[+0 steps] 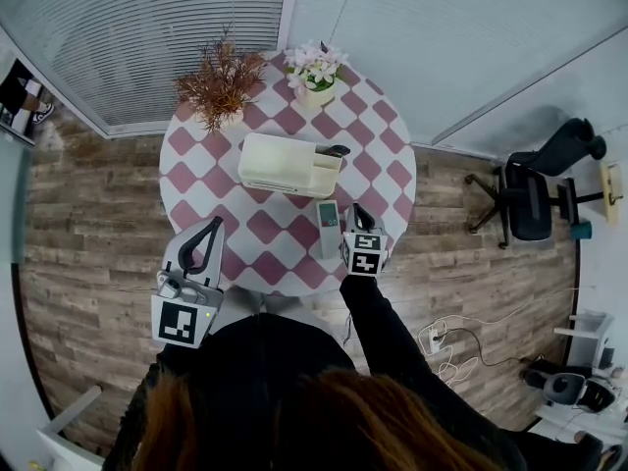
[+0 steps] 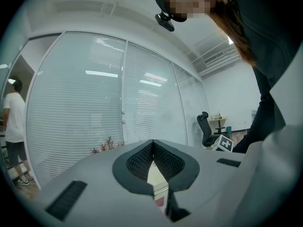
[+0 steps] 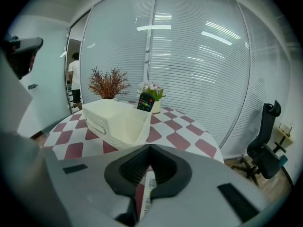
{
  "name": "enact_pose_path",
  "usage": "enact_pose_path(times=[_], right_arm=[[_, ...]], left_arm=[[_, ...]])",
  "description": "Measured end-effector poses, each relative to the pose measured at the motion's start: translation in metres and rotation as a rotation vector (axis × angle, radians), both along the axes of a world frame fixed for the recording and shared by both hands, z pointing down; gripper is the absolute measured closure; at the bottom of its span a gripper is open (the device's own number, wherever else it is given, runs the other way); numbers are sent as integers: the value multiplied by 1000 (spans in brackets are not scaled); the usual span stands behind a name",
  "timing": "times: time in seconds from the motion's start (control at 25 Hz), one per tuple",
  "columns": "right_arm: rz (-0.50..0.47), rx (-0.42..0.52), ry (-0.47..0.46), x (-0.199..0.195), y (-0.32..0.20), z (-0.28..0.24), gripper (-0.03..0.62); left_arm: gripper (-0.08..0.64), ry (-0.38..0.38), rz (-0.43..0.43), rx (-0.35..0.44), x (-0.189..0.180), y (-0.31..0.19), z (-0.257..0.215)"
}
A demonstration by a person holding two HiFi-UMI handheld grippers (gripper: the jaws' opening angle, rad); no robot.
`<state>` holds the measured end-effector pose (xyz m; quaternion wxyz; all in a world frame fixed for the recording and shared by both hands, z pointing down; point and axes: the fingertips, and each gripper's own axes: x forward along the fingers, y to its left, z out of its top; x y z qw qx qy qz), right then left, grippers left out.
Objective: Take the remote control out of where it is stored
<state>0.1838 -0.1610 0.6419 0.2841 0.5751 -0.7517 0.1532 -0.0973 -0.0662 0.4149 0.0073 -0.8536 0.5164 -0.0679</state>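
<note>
In the head view, your left gripper [image 1: 215, 224] sits over the near left edge of the round table [image 1: 196, 180] with its red-and-white checked cloth, jaws pinched together on nothing. Your right gripper [image 1: 359, 211] hangs at the near right side, just beside a slim white remote control [image 1: 328, 229] that lies flat on the cloth, clear of the jaws. Beyond it stands a cream plastic storage box [image 1: 280, 162]. A black remote control [image 1: 337, 151] stands upright in the narrow compartment at the box's right end.

In the left gripper view, your jaws meet at the tips with nothing between them. Only a sliver of cream and red shows through the gap below.

In the right gripper view, your jaws are clenched tip to tip and empty. The white remote control [image 3: 149, 193] shows below them through the gap, lying on the cloth and not pinched. Ahead, the black remote control [image 3: 145, 101] pokes up from the far corner of the box [image 3: 118, 122], its coloured buttons facing you.
</note>
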Motion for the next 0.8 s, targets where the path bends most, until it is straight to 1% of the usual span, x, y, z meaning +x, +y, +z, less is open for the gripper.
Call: enact_pose_path(times=[0.24, 0.4, 0.6, 0.8], right_arm=[[-8, 76, -52, -10, 0, -33, 578], [-14, 160, -112, -17, 3, -67, 578], [-61, 263, -156, -33, 10, -116, 578], [-88, 334, -218, -47, 16, -152, 578]], left_arm=[[554, 2, -14, 8, -8, -1, -1], [554, -2, -5, 8, -5, -2, -1], [554, -3, 7, 17, -1, -4, -3], [554, 4, 12, 13, 2, -6, -1]])
